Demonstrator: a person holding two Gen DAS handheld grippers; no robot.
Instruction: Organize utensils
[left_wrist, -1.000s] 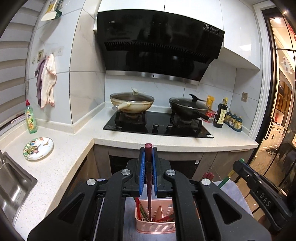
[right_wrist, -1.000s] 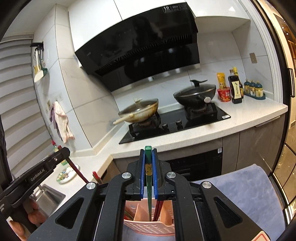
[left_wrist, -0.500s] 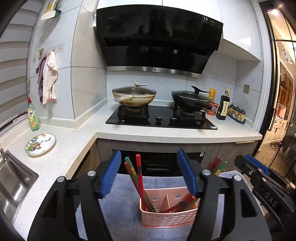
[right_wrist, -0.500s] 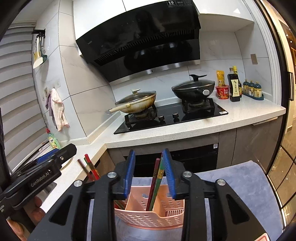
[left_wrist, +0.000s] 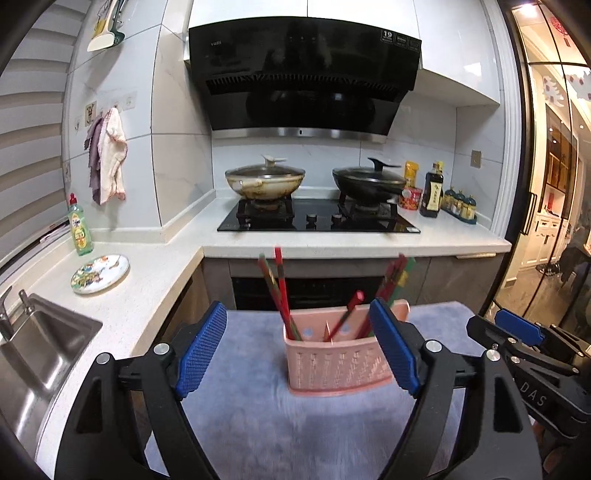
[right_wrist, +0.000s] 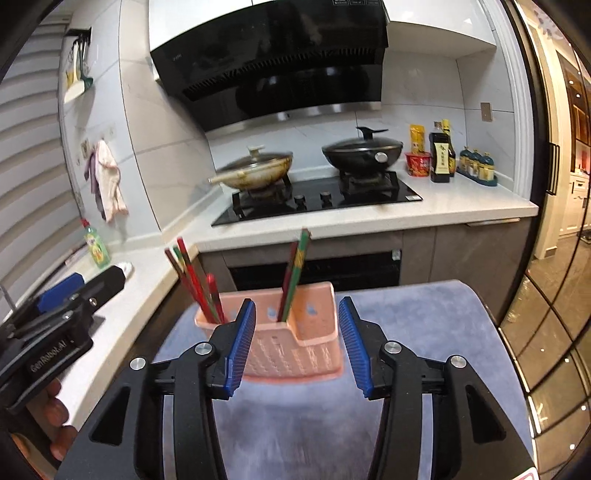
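Both grippers, left (left_wrist: 299, 347) and right (right_wrist: 297, 341), hang wide open and empty just near of a pink basket (right_wrist: 295, 350) on a blue mat (right_wrist: 424, 332). Chopsticks (right_wrist: 192, 280) lean in its left and middle compartments. Probably best to draw straight back, clear of the leaning sticks.

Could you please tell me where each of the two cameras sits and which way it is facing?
Left wrist: rides the open left tool, looking at the pink utensil basket and stove; the right tool shows at right.
Right wrist: rides the open right tool, facing the same basket; the left tool shows at left.
Shared: basket, chopsticks, stove.
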